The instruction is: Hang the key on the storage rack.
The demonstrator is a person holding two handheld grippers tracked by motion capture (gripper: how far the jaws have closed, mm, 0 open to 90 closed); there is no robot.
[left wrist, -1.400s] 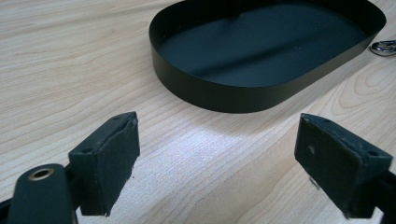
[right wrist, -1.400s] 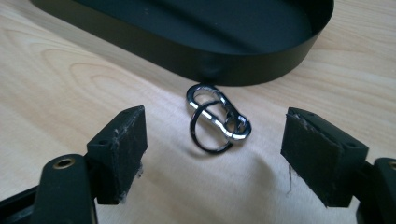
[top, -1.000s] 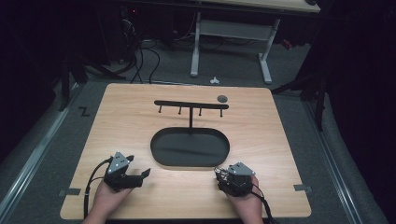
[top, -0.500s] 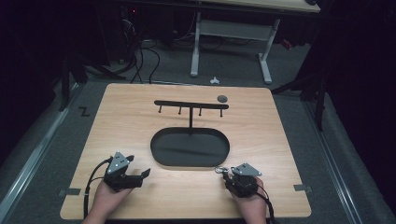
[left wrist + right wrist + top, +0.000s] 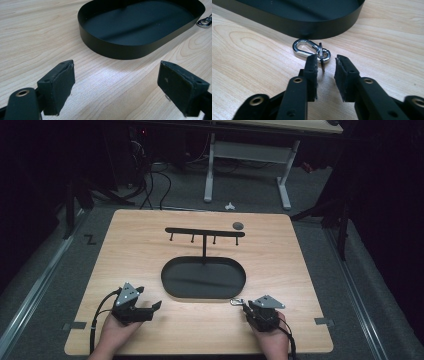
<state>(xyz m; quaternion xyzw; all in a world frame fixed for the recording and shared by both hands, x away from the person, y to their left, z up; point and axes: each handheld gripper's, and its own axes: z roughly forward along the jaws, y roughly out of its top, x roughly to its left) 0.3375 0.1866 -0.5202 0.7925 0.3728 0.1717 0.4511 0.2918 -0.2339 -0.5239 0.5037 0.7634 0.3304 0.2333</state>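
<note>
Two claws are working: our left claw point(image 5: 115, 85) is hovering spread and empty, while our right claw point(image 5: 325, 72), narrowly parted, is straddling the ring of the small, stiff, slippery carabiner point(image 5: 310, 50) lying on the desk point(image 5: 300, 270) beside the tray point(image 5: 312, 27).

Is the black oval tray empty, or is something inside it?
Empty: the black oval tray shows a bare floor; the carabiner lies outside on the table.

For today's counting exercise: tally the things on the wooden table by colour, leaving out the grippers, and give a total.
Black: 2, the oval tray and the hook rack.
Silver: 1, the clip with its ring.
Grey: 1, a small round thing.
Total: 4
</note>
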